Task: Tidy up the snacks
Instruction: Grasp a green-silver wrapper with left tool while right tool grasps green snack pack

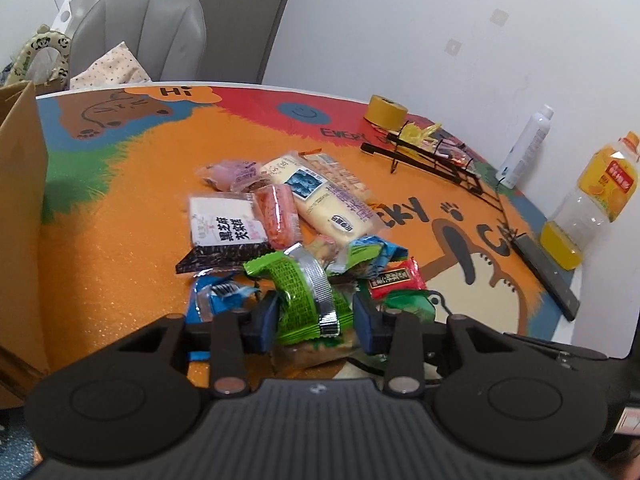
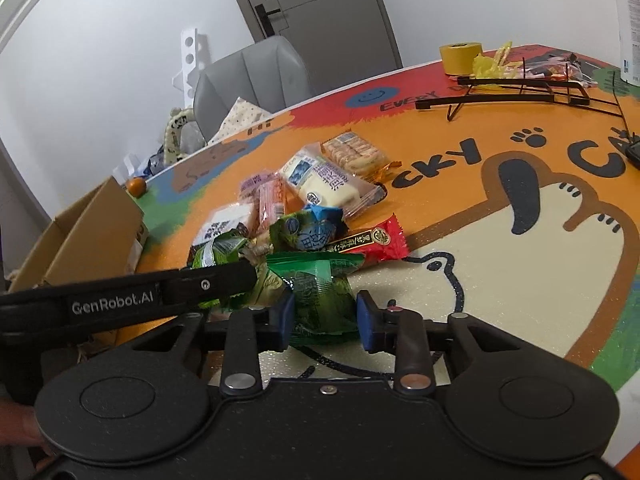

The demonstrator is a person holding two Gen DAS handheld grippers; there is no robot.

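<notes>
From the left wrist camera, the left gripper point(image 1: 316, 318) had its blue pads pressed on a light green packet point(image 1: 302, 296) with a silver seam, at the near edge of the snack pile point(image 1: 288, 220). The pile lay on the orange cartoon mat point(image 1: 120, 240). A cardboard box point(image 1: 22, 200) stood at nine o'clock, a yellow tape roll point(image 1: 387, 110) and black wire rack point(image 1: 436, 158) at one o'clock, and an orange drink bottle point(image 1: 588, 208) at three o'clock.

From the right wrist camera, the right gripper point(image 2: 325, 322) had closed its pads on a dark green packet point(image 2: 320, 292) at the pile's near side. A red packet point(image 2: 372, 242) lay just past it at twelve o'clock, the box point(image 2: 80, 236) at nine o'clock.
</notes>
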